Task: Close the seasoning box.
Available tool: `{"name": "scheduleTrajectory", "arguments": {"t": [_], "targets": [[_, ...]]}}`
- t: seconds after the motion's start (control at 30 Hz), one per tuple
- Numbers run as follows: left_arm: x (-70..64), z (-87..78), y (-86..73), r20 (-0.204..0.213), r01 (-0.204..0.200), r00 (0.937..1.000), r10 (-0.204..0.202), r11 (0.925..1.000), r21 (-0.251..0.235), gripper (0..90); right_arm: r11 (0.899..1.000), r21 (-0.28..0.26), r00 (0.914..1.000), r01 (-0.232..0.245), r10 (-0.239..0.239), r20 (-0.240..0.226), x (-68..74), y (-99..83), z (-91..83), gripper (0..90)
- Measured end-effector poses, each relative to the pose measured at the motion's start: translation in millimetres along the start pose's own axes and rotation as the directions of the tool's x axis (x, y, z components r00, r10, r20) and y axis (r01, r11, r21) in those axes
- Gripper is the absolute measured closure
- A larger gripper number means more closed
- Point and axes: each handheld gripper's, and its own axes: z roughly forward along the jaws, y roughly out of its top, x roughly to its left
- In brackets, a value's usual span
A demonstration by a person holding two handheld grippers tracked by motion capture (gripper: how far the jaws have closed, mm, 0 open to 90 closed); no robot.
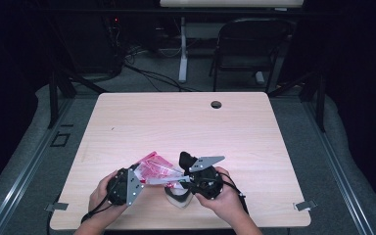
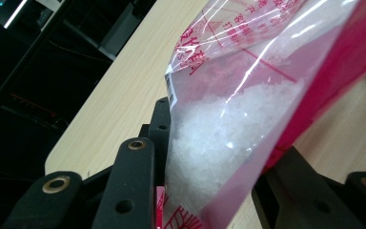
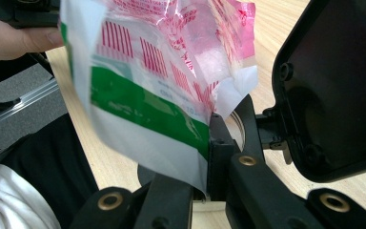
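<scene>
A clear plastic bag [image 1: 156, 169] with pink and red print hangs just above the table's front, stretched between both grippers. In the left gripper view the bag [image 2: 248, 95] holds white granules, and my left gripper [image 2: 219, 157] is shut on its lower part. My left gripper [image 1: 141, 174] is at the bag's left end in the high view. My right gripper [image 1: 174, 181] is shut on the other end. The right gripper view shows the bag's [image 3: 162, 71] green and white edge pinched in my right gripper [image 3: 209, 143].
A white round container [image 1: 178, 199] sits on the table [image 1: 176, 122] under the right gripper, its rim [image 3: 240, 125] visible behind the jaws. A black part [image 3: 333, 95] looms close on the right of the right gripper view. A folding chair [image 1: 249, 44] stands beyond the table.
</scene>
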Motion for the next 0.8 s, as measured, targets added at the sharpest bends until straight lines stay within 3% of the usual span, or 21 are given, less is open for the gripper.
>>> {"name": "scheduleTrajectory", "arguments": {"t": [0.47, 0.8], "targets": [[1.0, 8.0, -7.7, 0.063, 0.089, 0.994, -0.089, 0.996, -0.002, 70.1, 1.0, 0.0, 1.0, 0.005, -0.005, -0.001, 0.7, 1.5, 0.9, 89.6], [-0.2, 14.1, -13.0, 0.111, 0.176, 0.9782, -0.175, 0.9843, 0.0, 70.1, 1.0, -0.01, 1.0, -0.002, 0.002, -0.003, 1.0, 2.1, 2.1, 89.6]]}}
